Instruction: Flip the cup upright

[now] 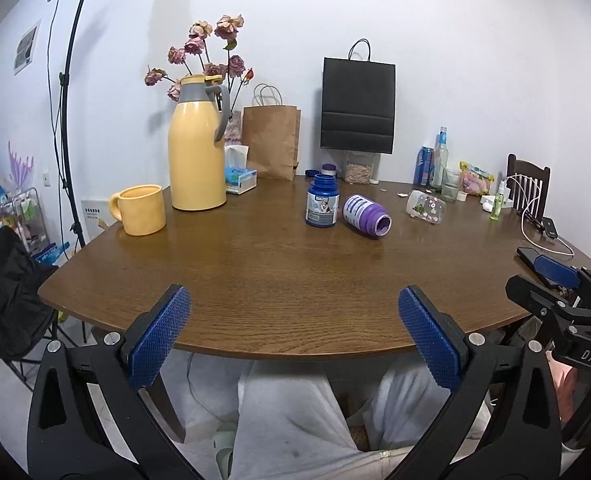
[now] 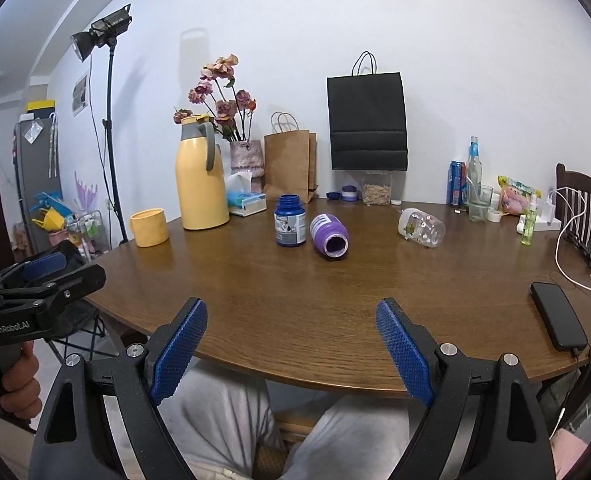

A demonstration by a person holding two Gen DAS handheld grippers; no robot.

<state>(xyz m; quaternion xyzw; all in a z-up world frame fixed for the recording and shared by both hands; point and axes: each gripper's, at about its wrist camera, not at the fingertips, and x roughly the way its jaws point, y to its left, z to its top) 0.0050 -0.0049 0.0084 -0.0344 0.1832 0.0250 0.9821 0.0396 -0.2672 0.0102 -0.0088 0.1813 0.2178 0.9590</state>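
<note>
A clear glass cup [image 1: 425, 207] [image 2: 421, 227] with small flower decals lies on its side at the far right of the brown wooden table [image 1: 279, 280] [image 2: 295, 292]. A yellow mug [image 1: 140, 210] [image 2: 149, 227] stands at the far left; whether its mouth faces up, I cannot tell. My left gripper [image 1: 295, 300] hangs open over the table's near edge with nothing between its blue pads. My right gripper [image 2: 291, 312] is open and empty too, just to the right of the left one. Both are far from the cup.
A blue bottle [image 1: 322, 206] stands mid-table beside a purple bottle [image 1: 366, 215] lying on its side. A yellow thermos jug [image 1: 196, 148], tissue box, paper bags, flowers and drink bottles line the back. A black phone [image 2: 557, 316] with a cable lies at the right edge. A person's legs are below the table.
</note>
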